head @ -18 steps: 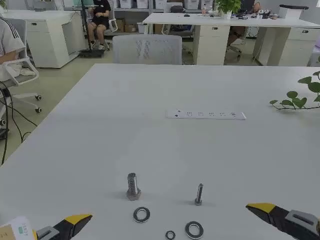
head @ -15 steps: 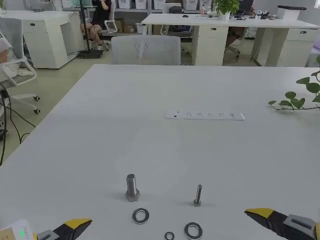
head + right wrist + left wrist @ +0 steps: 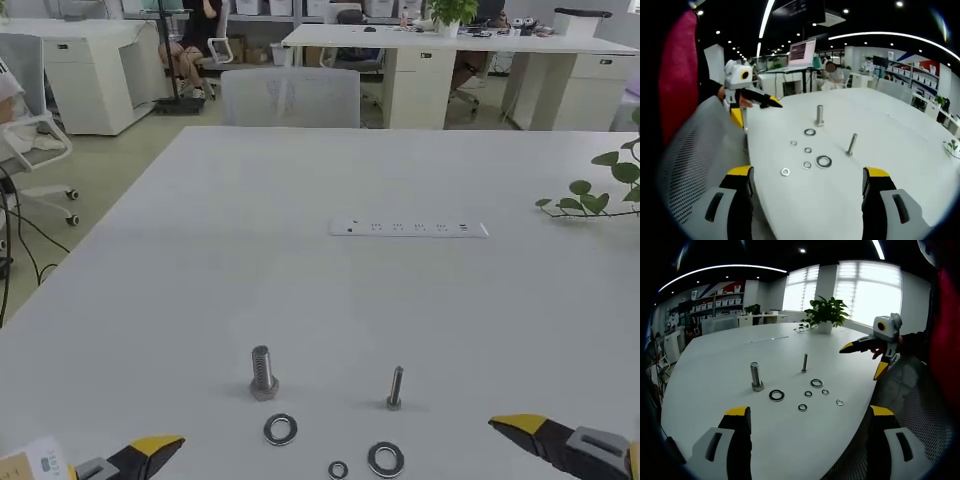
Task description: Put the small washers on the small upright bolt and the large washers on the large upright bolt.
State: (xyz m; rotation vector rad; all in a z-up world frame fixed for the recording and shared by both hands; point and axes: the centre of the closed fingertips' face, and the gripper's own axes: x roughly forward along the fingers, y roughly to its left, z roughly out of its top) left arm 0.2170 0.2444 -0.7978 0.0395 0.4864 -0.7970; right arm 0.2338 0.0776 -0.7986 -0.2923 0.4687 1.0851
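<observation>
Flanking the loose steel ring washers (image 3: 280, 429), your yellow-tipped left gripper (image 3: 809, 412) and right gripper (image 3: 807, 171) hang wide open and empty, probably poised to choose one. The washers lie just before the thick upright hex bolt (image 3: 262, 372) and thin upright bolt (image 3: 396, 388), none on either yet.

Looks like an office: white desks (image 3: 440, 45) and chairs (image 3: 290, 98) behind the big table (image 3: 200, 250), a plug strip (image 3: 408, 229) and plant (image 3: 600, 195) on it.

Right gripper (image 3: 518, 426) has sunk slightly toward the near edge of the bench (image 3: 300, 280). Left gripper (image 3: 155, 446) dipped marginally too. Background person in black (image 3: 203, 22) has shifted posture on the chair.
</observation>
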